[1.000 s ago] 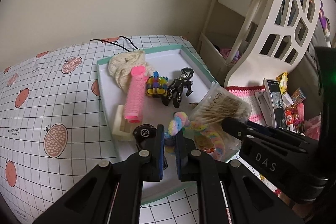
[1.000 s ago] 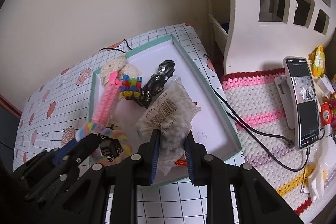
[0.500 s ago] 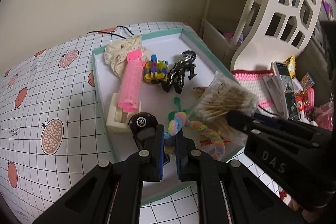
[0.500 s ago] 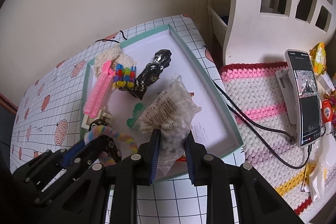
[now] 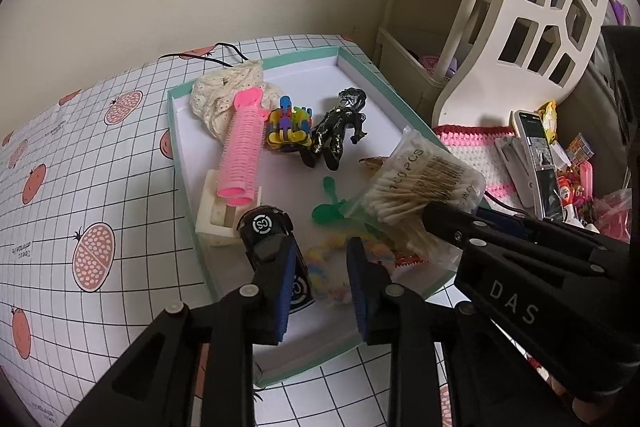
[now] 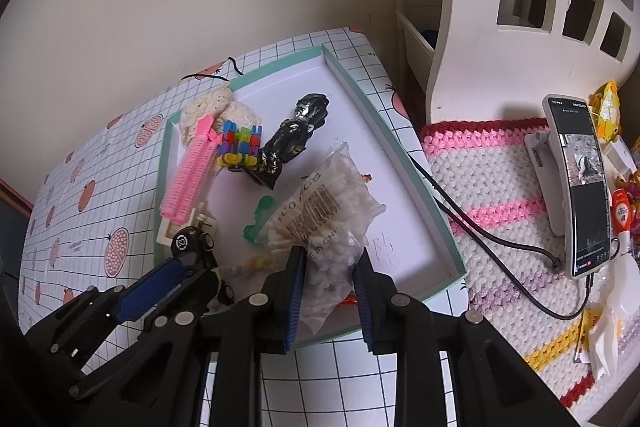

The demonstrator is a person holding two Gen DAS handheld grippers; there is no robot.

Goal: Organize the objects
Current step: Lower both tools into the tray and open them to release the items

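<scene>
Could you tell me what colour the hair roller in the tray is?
The hair roller is pink, clearest in the left wrist view.

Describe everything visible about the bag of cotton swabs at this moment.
The bag of cotton swabs is a clear, crinkly plastic pouch packed with white-tipped, wooden-stemmed swabs, printed with a barcode and black lettering. It lies tilted in the tray, its lower end pinched between the fingers of the right gripper. It partly covers a green plastic piece. It appears sealed.

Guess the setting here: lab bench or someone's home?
Likely a home, perhaps a bedroom or play corner. A fruit-print grid tablecloth carries a teal-rimmed tray of trinkets, a crocheted mat holds a propped phone, and a white cut-out shelf unit stands beside.
</scene>
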